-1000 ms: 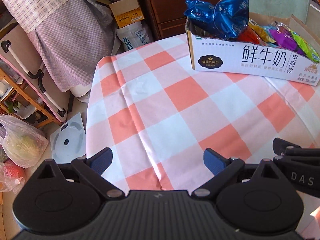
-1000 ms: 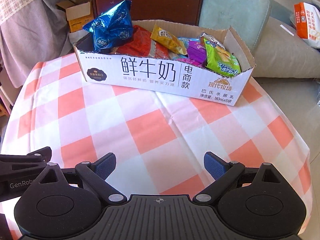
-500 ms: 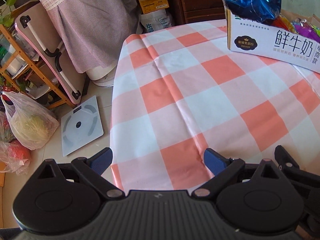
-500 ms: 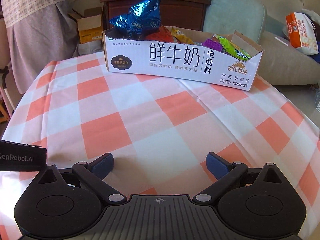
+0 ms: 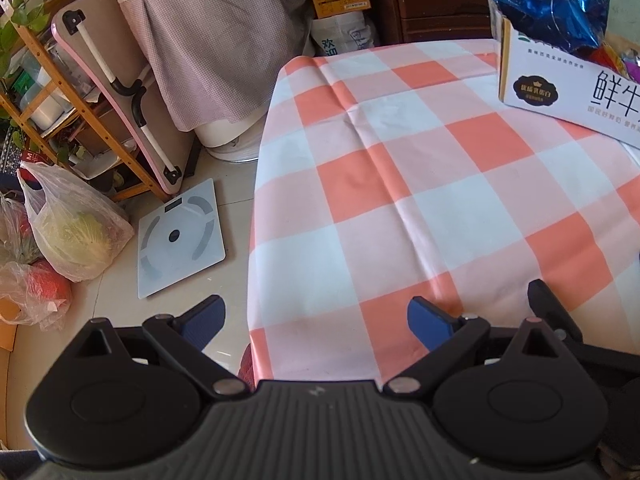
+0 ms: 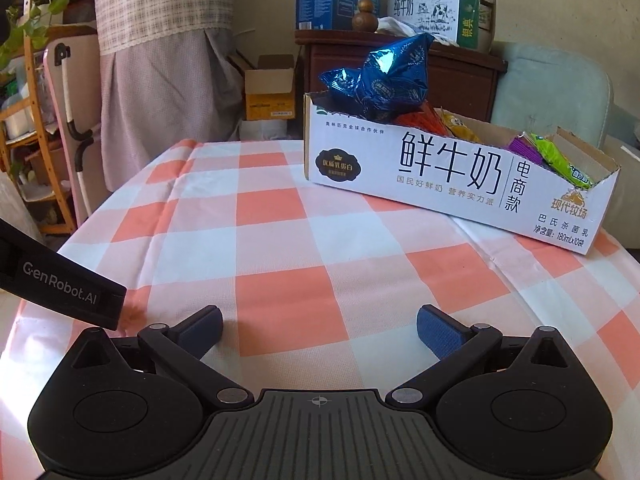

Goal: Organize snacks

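A checked tablecloth (image 6: 280,240) lies bare between the snack box (image 6: 452,176) and both wide-open, empty grippers (image 6: 319,328).

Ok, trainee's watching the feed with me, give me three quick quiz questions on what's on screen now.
1. True or false: the right gripper holds a snack.
2. Which packet sticks up highest out of the white milk carton box? A) green B) blue foil C) purple
3. Fill in: the box stands on a table with a ____ and white checked tablecloth.

Key: 1. False, its jaws stand wide open over bare cloth. 2. B, the blue foil packet at the box's left end. 3. Orange.
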`<control>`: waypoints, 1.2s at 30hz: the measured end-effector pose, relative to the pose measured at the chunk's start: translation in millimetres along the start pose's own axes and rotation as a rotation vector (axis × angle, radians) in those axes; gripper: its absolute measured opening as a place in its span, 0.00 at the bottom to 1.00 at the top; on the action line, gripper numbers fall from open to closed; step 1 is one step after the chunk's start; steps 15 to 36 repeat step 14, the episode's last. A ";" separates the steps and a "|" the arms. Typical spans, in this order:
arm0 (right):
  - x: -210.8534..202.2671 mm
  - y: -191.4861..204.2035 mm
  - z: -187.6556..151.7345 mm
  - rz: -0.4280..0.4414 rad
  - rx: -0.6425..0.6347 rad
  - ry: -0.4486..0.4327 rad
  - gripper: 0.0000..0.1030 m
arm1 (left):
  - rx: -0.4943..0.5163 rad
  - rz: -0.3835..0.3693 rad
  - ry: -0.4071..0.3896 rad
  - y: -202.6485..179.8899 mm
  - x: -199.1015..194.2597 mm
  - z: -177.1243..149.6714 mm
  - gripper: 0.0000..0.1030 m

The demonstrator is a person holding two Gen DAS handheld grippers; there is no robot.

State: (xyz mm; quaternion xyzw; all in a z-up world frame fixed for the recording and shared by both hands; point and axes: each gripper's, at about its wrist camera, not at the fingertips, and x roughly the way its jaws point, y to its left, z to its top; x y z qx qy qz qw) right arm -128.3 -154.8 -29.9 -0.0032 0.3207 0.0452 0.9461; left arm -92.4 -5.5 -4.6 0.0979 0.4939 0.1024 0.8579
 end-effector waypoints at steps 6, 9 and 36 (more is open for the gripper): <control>7.8 8.6 2.5 0.048 -0.037 -0.028 1.00 | -0.004 0.004 0.003 0.6 2.0 1.1 0.94; 8.7 9.3 3.0 0.056 -0.040 -0.027 1.00 | -0.010 0.002 0.007 1.5 2.4 1.2 0.95; 14.8 7.2 7.9 0.114 -0.074 -0.021 1.00 | -0.021 0.005 0.003 2.1 2.3 2.7 0.95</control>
